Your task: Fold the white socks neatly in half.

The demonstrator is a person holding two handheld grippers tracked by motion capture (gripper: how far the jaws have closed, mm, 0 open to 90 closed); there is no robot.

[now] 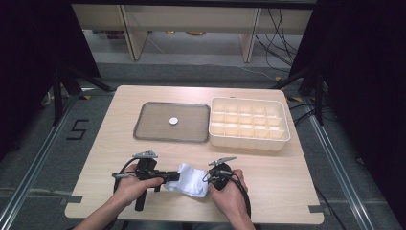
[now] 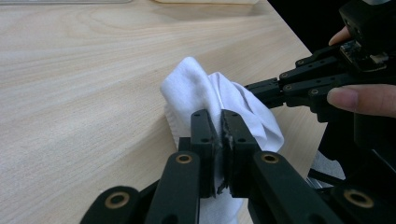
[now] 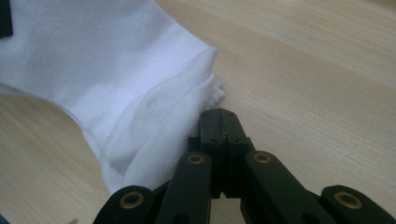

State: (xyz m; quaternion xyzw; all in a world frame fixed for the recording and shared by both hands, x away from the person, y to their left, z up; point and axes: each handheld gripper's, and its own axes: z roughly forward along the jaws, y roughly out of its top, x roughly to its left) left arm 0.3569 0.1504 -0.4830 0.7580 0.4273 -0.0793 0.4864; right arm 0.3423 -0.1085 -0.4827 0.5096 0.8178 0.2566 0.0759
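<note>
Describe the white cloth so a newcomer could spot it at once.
Start at the wooden table and look to its near edge, well in front of the grey tray and the cream compartment box. The white cloth is bunched between the left gripper and the right gripper, the one soft, crumpled thing there.

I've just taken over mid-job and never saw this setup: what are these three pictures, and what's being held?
A person holds a hand tool with two black jaws in each hand. The high view looks down on the table; the other two look along each tool's jaws. The left gripper is shut on a white cloth. The right gripper is shut at the cloth's other edge; whether it pinches fabric is unclear. Farther back lie a grey tray with a small white disc, and a cream divided box.
</note>
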